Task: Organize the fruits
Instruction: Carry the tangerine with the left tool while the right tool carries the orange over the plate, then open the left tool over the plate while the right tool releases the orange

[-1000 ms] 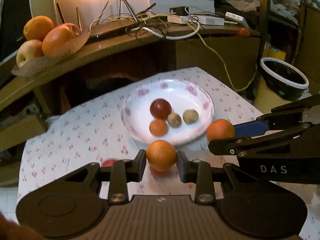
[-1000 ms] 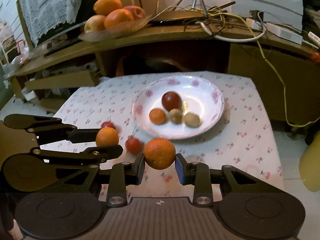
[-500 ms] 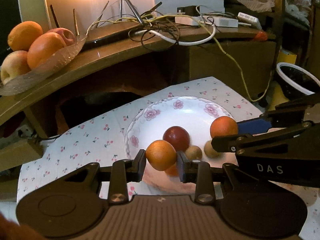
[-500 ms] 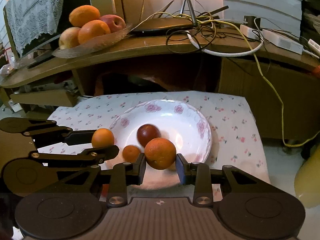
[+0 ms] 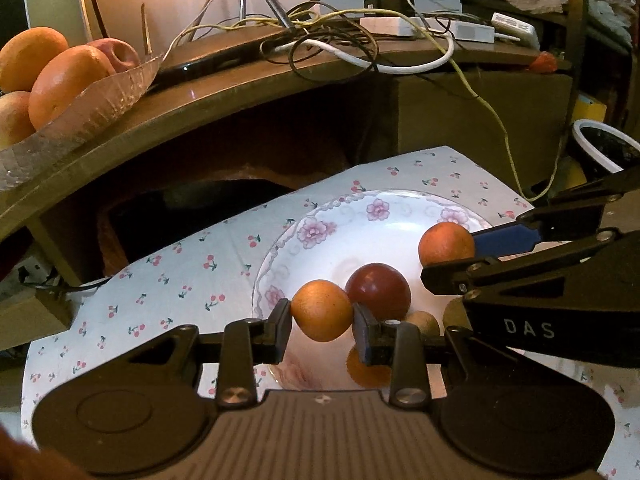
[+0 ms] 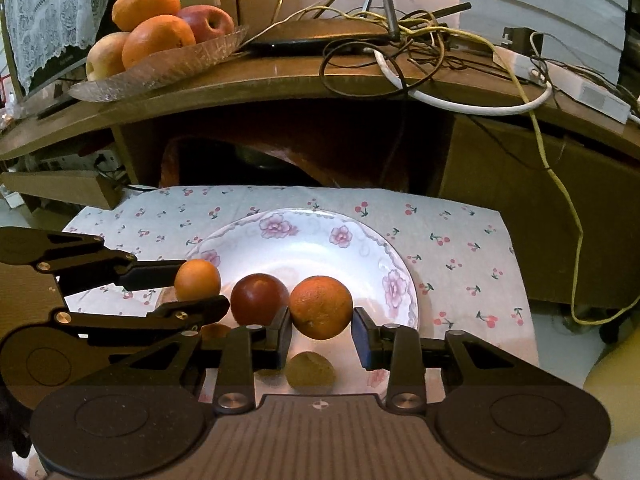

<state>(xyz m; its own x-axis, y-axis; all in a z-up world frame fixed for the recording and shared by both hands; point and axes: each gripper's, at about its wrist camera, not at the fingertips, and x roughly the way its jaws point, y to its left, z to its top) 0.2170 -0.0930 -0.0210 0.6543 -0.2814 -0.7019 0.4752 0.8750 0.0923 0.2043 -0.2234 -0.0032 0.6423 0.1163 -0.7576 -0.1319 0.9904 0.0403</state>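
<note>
My left gripper (image 5: 322,316) is shut on a small orange (image 5: 322,311) and holds it over the near left rim of a white flowered plate (image 5: 320,224). My right gripper (image 6: 322,322) is shut on a larger orange (image 6: 321,306) over the same plate (image 6: 304,236). On the plate lie a dark red fruit (image 6: 259,298), a brown fruit (image 6: 311,369) and a small orange fruit (image 5: 366,372). In the left wrist view the right gripper (image 5: 448,254) shows at the right with its orange (image 5: 446,243). In the right wrist view the left gripper (image 6: 196,292) shows at the left with its orange (image 6: 197,280).
The plate sits on a low table with a cherry-print cloth (image 6: 460,240). Behind it runs a wooden shelf (image 6: 280,80) with tangled cables (image 6: 400,52) and a glass dish of oranges and apples (image 6: 152,40). A dark white-rimmed bowl (image 5: 608,152) stands at the right.
Both grippers have moved forward with their oranges, from the table's front edge to above the plate. The plate and shelf look closer. Both grips are unchanged.
</note>
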